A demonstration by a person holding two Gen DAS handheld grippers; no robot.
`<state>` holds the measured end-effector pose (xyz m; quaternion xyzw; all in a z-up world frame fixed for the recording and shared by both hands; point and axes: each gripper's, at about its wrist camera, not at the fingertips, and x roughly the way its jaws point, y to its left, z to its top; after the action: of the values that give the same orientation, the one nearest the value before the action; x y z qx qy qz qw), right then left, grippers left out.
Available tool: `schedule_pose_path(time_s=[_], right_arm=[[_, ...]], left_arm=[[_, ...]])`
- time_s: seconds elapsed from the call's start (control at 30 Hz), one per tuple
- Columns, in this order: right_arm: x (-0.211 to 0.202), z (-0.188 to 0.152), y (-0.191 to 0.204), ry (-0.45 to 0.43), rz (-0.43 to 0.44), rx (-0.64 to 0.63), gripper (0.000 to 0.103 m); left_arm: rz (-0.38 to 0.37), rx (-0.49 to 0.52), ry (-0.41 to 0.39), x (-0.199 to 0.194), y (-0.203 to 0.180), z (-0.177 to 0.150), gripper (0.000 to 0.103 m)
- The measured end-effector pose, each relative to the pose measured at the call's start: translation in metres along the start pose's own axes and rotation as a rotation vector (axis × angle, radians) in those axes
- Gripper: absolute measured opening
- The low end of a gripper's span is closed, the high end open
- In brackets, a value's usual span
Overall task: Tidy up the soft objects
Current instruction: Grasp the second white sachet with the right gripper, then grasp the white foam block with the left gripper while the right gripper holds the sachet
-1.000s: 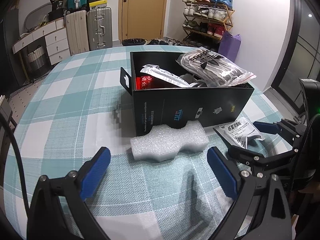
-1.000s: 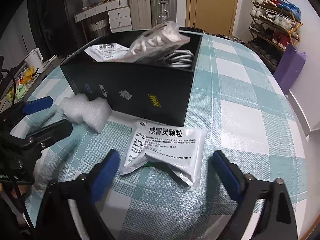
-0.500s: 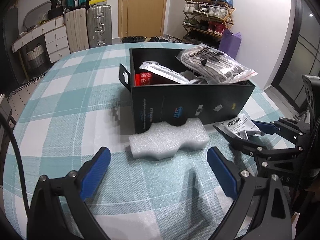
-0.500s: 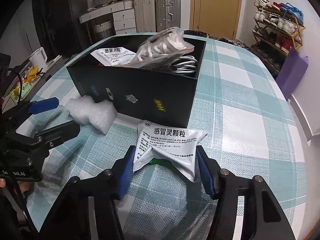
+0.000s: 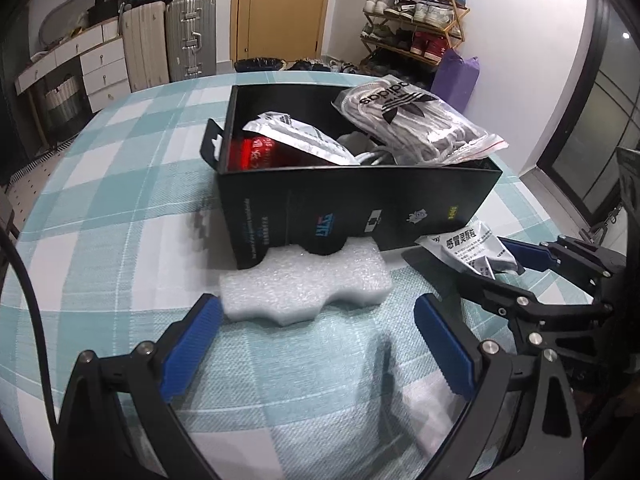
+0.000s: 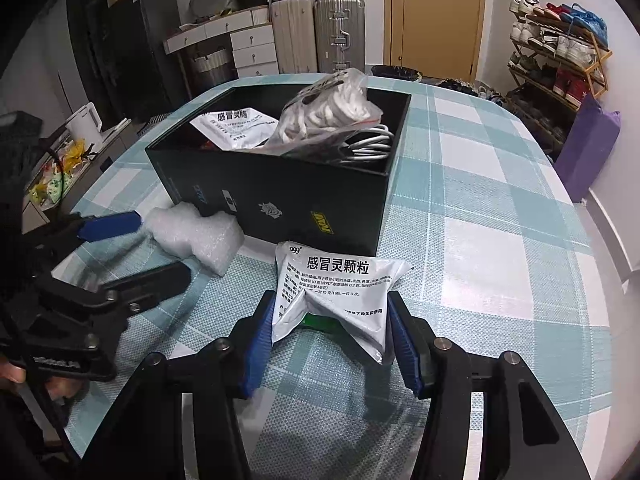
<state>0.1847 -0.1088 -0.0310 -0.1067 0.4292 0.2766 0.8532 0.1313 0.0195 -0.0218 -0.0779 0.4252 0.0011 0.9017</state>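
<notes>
One white medicine sachet (image 6: 340, 292) lies on the bench (image 6: 500, 240) just in front of the black box (image 6: 280, 196), near the box's right front corner. Its long axis runs roughly side to side along the box's front wall, with the printed heading toward the box; its near edge is buckled upward. The right gripper (image 6: 328, 344) has its two blue fingers (image 6: 404, 344) pressed against the sachet's left and right ends, clenched on it. A second ago those fingers stood wide apart around the flat sachet; they have just been closing, and the sachet has crumpled between them.

One white foam block (image 5: 306, 290) lies flat on the bench against the box's front wall, toward its left end, long axis also parallel to that wall. The left gripper (image 5: 316, 344) hangs just in front of it, fingers (image 5: 192, 344) spread wide and released, touching nothing; it stands about as it did a second ago.

Inside the box lie a second white sachet (image 6: 234, 126), one clear bag of white laces (image 5: 416, 120), one coiled white cable (image 6: 370, 144) and a red packet (image 5: 260, 152). Behind the box, across the room, stand two suitcases (image 6: 320, 36) and one shoe rack (image 5: 416, 28).
</notes>
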Motion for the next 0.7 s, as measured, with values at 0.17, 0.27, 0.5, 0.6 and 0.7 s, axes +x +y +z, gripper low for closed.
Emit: schedule_pose_path(time_s=[0.17, 0.27, 0.5, 0.6, 0.7], right_arm=[[-0.003, 0.001, -0.003, -0.005, 0.014, 0.006, 0.054], [-0.003, 0.001, -0.004, -0.006, 0.014, 0.006, 0.054], [-0.003, -0.001, -0.007, -0.003, 0.005, 0.009, 0.054], [-0.005, -0.001, -0.007, -0.008, 0.005, 0.01, 0.054], [-0.005, -0.001, -0.006, -0.011, 0.002, 0.009, 0.054]], left_arm=[[0.012, -0.004, 0.014, 0.006, -0.004, 0.005, 0.098], [0.03, -0.011, 0.026, 0.011, -0.005, 0.007, 0.098], [0.047, 0.022, 0.042, 0.016, -0.009, 0.004, 0.091], [0.046, 0.023, 0.03, 0.013, -0.009, 0.002, 0.089], [0.036, 0.036, 0.013, 0.008, -0.012, 0.0, 0.089]])
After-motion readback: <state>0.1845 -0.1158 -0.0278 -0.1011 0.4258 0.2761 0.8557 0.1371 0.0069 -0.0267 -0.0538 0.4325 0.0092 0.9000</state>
